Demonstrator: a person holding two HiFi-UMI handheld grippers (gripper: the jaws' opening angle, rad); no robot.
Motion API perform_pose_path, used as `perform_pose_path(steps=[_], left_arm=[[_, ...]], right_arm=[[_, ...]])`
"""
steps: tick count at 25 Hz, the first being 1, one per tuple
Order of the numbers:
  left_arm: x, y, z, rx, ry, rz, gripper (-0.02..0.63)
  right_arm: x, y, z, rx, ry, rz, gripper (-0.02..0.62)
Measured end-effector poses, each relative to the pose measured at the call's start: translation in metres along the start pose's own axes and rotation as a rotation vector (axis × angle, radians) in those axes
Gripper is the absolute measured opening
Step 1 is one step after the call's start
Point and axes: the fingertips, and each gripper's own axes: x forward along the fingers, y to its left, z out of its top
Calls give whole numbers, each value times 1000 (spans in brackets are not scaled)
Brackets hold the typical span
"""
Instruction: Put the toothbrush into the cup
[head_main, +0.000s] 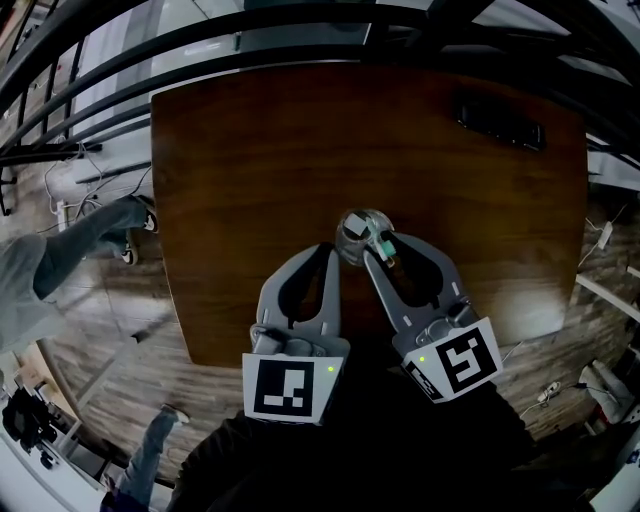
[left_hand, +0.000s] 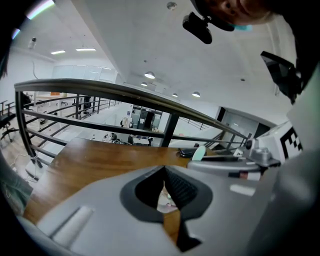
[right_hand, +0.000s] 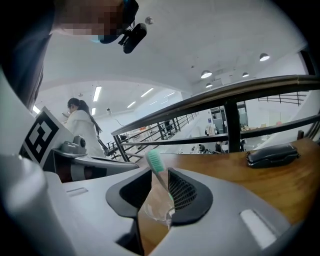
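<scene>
Toothbrush already stands in the cup between the right gripper's parted jaws (left gripper pinches the rim), leaving only withdrawal.

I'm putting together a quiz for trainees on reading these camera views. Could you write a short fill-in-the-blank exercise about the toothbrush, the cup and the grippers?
1. The toothbrush stands inside the cup with its bristles at the ___ end.
2. The bristles are ___ in colour.
3. The gripper whose jaws stand apart around the toothbrush is the ___ one.

Missing words: top; green; right.
</scene>
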Motion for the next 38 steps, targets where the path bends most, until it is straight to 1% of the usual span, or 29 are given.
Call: perform_pose_path(steps=[2,6,12,16,21,27,29,34,38], left_arm=[[0,0,0,2,-1,-4,8],[-2,-2,1,9,-3,-11,8],[-11,-9,4,28,-23,-8,8],[-22,-14,11,41,-49,6,8],[-44,-25,27,63,-109,31,8],[-81,-37,53,97,-217,92,8],[-94,-39,62,103,-255,117,8],[-121,-40,84,115,-326,164,8],[-131,-44,93,124,-363,180,8]], right_arm=[[1,2,-3,-5,15,7,119],[0,5,-7,-3,29,4,141],[-10,9,-3,-16,11,9,143],[-22,11,9,-30,-33,5,140],[-44,16,31,-44,-105,-2,114],[-72,30,67,-105,-204,11,21],[-80,37,78,-126,-228,21,0],[-93,58,104,-180,-278,58,0],[-102,65,114,-203,-292,80,0]])
